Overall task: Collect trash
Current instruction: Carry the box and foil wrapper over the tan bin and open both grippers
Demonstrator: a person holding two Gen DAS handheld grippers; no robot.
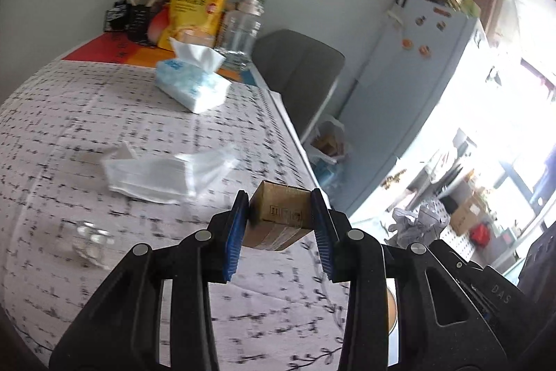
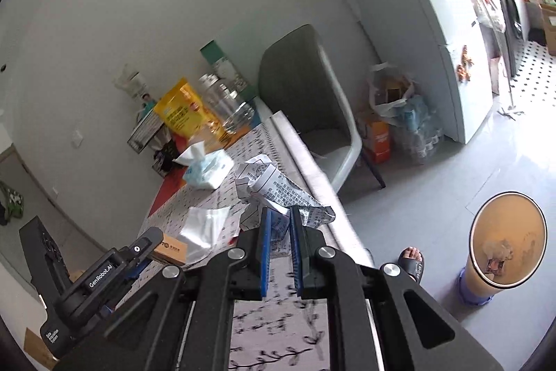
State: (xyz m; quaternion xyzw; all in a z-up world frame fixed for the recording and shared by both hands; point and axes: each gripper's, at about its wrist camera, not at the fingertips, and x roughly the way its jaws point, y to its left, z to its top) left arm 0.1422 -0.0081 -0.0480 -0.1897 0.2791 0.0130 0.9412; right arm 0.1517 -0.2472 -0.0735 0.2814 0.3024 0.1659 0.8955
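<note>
Cardboard box (image 1: 279, 219) half-hidden between pads (image 1: 233, 233)

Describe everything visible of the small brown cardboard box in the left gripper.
The small brown cardboard box is a plain, roughly cuboid corrugated carton with printed handling symbols on one face and pale tape along a lower face. It looks closed and undented. It is tilted, lifted above the patterned tablecloth near the table's right edge, clamped on two opposite sides by the blue pads of the left gripper. Nothing else touches it.
</note>
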